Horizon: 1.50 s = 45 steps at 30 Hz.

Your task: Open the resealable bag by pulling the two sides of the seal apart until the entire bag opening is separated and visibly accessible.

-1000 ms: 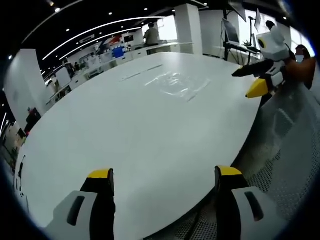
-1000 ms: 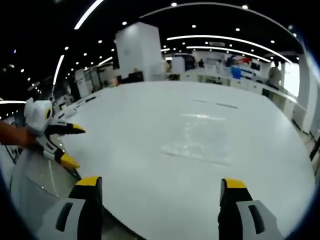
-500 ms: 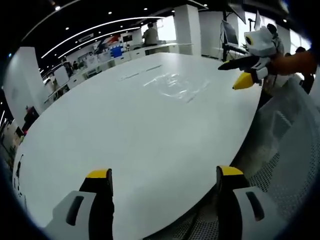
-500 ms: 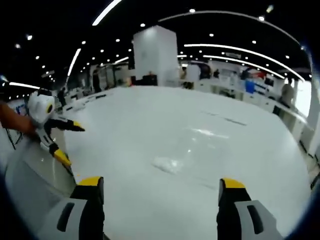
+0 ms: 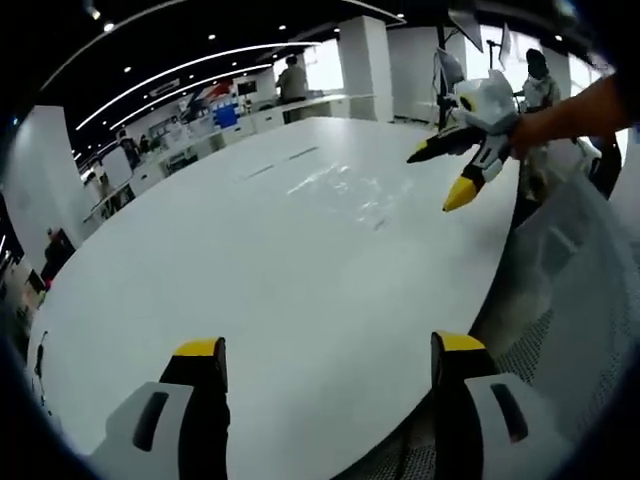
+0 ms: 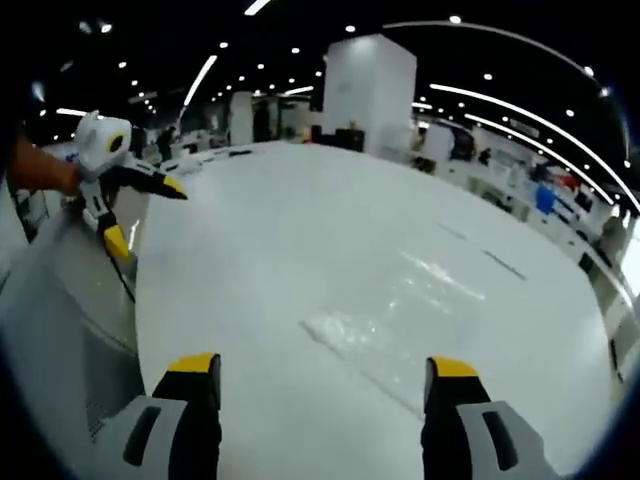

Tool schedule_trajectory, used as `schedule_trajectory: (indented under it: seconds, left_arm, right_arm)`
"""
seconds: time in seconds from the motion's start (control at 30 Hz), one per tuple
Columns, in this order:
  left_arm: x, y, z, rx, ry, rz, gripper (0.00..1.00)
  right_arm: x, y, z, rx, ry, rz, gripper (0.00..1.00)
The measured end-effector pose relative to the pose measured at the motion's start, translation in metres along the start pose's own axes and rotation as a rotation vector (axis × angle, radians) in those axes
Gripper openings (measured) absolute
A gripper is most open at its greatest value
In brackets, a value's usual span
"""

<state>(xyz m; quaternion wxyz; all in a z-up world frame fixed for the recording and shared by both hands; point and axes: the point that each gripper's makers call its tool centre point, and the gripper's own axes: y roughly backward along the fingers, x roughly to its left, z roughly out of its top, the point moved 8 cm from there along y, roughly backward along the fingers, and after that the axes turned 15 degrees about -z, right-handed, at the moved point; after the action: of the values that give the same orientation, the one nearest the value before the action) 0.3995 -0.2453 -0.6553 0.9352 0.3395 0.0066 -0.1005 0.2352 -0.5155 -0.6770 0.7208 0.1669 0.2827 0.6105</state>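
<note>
The right gripper (image 6: 315,375), jaws wide and empty, hangs just short of the resealable bag (image 6: 385,340), which lies flat on the white table (image 6: 260,250). The left gripper (image 5: 325,360) (also wide, empty) sits well farther away; the bag's long axis runs obliquely rightward.

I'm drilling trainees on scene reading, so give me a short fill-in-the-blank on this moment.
1. The clear resealable bag lies flat on the ____ table.
2. The right hand-held gripper has its jaws ____.
3. The left hand-held gripper holds ____.
4. The jaw tips are coloured ____.

Missing words: white; open; nothing; yellow
</note>
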Motion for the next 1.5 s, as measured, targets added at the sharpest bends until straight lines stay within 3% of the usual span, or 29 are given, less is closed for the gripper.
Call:
schedule_trajectory:
  seconds: [0.1,0.27,0.47,0.6,0.77,0.87,0.9,1.03,1.07,1.17,1.27,1.3,1.5]
  left_arm:
    - [-0.005,-0.002,0.001,-0.005,-0.034,-0.022,0.83]
    - [-0.004,-0.003,0.004,-0.016,-0.012,-0.026,0.83]
    - [-0.005,0.0,0.009,-0.007,-0.046,-0.021,0.82]
    - [-0.006,0.003,0.011,-0.024,-0.061,-0.031,0.8]
    - [-0.003,0.006,0.008,-0.015,-0.048,-0.015,0.79]
    - [-0.002,0.007,0.007,-0.014,-0.043,-0.014,0.78]
    - [-0.002,0.008,0.007,-0.01,-0.045,-0.013,0.78]
    - [0.001,0.006,0.009,-0.006,-0.055,-0.014,0.77]
    - [0.002,0.005,0.01,-0.004,-0.06,-0.016,0.77]
    - [0.003,0.003,0.014,0.0,-0.071,-0.023,0.76]
    - [0.005,0.0,0.018,0.005,-0.082,-0.031,0.75]
    - [0.006,-0.001,0.02,0.012,-0.091,-0.035,0.75]
    - [0.009,-0.005,0.031,0.014,-0.119,-0.045,0.73]
  right_arm:
    - [-0.004,-0.003,0.001,0.02,-0.018,0.026,0.79]
    - [-0.014,-0.014,-0.011,0.098,-0.039,0.065,0.68]
    - [-0.025,-0.025,-0.022,0.148,-0.034,0.041,0.64]
    - [-0.034,-0.031,-0.029,0.205,-0.101,0.035,0.55]
    - [-0.034,-0.036,-0.026,0.196,-0.123,0.038,0.49]
    - [-0.028,-0.038,-0.03,0.243,-0.121,0.071,0.42]
    - [-0.028,-0.04,-0.027,0.196,-0.103,0.066,0.4]
    - [-0.023,-0.039,-0.026,0.229,-0.129,0.105,0.28]
    - [-0.023,-0.04,-0.025,0.232,-0.116,0.108,0.22]
    - [-0.027,-0.042,-0.026,0.235,0.064,0.097,0.13]
    - [-0.028,-0.044,-0.025,0.246,0.087,0.094,0.07]
    - [-0.03,-0.045,-0.025,0.24,0.141,0.075,0.04]
    - [-0.027,-0.044,-0.023,0.23,0.225,0.14,0.02]
